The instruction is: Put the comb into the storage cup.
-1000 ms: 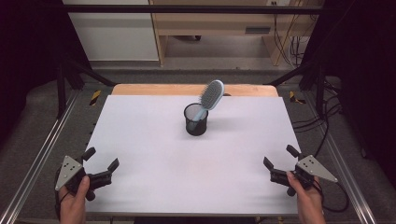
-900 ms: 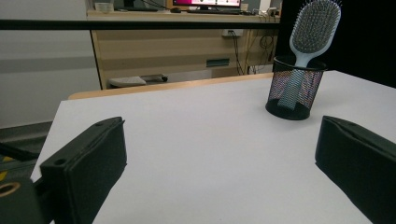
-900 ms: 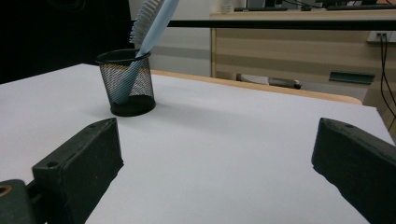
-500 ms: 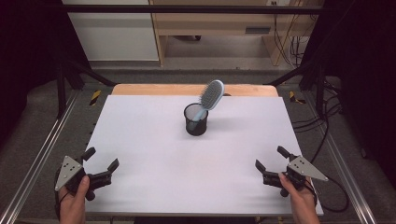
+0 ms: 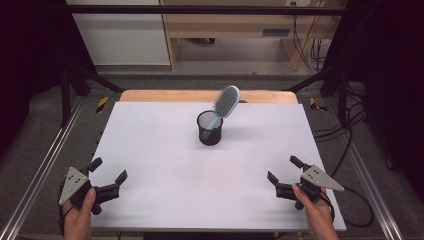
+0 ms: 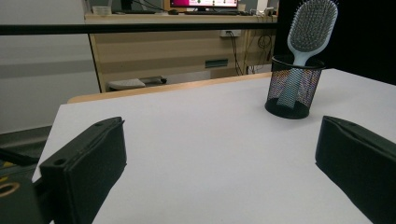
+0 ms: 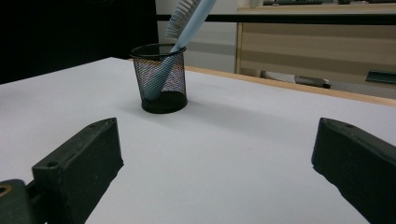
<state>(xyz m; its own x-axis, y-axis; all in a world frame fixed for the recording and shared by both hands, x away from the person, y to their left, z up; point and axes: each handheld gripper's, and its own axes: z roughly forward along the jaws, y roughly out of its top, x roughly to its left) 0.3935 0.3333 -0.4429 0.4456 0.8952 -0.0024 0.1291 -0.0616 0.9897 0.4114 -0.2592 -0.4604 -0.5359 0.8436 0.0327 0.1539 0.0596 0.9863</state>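
1. High view: a black mesh cup [image 5: 209, 128] stands upright on the white table [image 5: 165, 150], and everything else is placed from it.
2. A pale blue hairbrush [image 5: 224, 104] sits handle-down in the cup, its bristled head leaning up and out over the rim on the cup's far right side.
3. The left gripper [image 5: 106, 176] rests well apart from the cup, toward the near left corner — jaws spread wide, nothing between them.
4. The right gripper [image 5: 283, 173] sits well apart toward the near right, jaws likewise wide and empty.
5. The brush looks light, stiff and smooth plastic; the exposed neck just above the rim seems the surest place to pinch — the light cup may tip or lift with it.
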